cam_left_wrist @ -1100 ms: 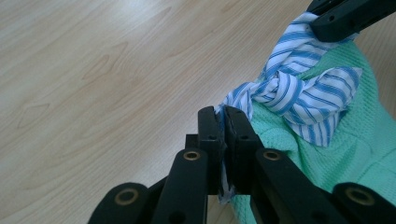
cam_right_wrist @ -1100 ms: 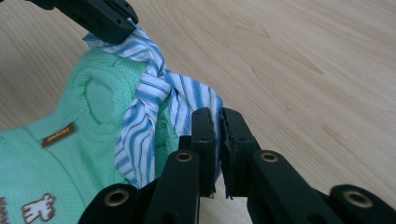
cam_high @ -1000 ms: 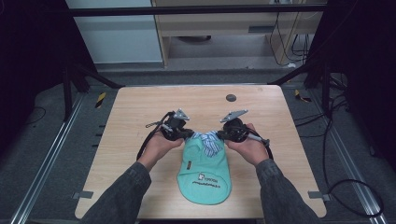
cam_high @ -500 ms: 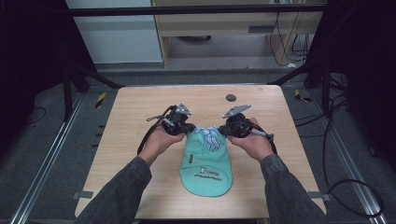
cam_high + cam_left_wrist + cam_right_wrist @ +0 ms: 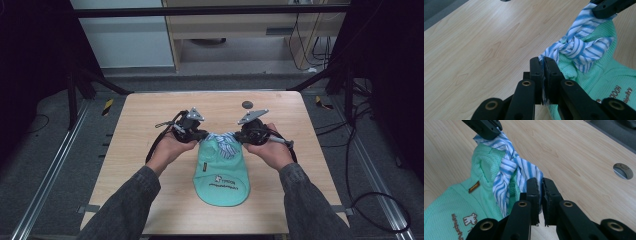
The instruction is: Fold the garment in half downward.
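A mint-green small garment [image 5: 222, 177] with a printed logo lies flat on the wooden table [image 5: 145, 125], and at its far end is a blue-and-white striped tie [image 5: 223, 145]. My left gripper [image 5: 202, 136] is shut on the tie's left end, and my right gripper [image 5: 241, 137] is shut on its right end. In the left gripper view the left gripper [image 5: 544, 60] pinches striped cloth [image 5: 579, 47] that runs to a knot over the green knit [image 5: 604, 75]. In the right gripper view the right gripper [image 5: 541, 181] clamps the striped cloth [image 5: 509, 167] beside the green knit [image 5: 456, 197].
A small round dark hole [image 5: 247, 104] sits in the tabletop beyond the grippers, and it appears as a hole [image 5: 623, 170] in the right gripper view. Black cables trail from both grippers. Metal frame rails and dark floor surround the table.
Both hands and the garment have shifted slightly away from the person. Both grips on the striped tie are unchanged.
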A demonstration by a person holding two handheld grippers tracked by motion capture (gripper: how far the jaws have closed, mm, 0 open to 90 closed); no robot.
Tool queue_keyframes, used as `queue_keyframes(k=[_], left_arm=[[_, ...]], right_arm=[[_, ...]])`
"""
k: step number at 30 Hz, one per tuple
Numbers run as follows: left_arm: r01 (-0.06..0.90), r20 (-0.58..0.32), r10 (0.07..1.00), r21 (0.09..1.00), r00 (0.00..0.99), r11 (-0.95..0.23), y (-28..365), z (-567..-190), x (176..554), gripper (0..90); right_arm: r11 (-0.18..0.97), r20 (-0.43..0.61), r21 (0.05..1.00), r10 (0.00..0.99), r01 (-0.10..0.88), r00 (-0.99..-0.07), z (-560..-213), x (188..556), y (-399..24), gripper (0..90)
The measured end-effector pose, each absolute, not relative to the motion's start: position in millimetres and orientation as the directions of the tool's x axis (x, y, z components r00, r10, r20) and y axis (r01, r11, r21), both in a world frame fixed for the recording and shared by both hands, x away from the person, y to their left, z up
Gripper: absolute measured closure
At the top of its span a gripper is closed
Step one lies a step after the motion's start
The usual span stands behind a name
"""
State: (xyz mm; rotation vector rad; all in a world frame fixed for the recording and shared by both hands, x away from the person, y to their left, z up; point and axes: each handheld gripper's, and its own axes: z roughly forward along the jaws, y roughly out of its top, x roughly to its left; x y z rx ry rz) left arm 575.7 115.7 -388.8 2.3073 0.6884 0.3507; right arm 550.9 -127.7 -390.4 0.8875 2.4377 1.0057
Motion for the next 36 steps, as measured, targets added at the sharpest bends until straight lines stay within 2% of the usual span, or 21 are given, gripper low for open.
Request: queue_keyframes(k=[36], left_arm=[[0.345,0.091,0.571,0.715,0.816,-0.608,117,-370,583,86.5]], right_arm=[[0.570,-0.134,0.732,0.658,0.373,-0.741,-371,558,-125,84.7]])
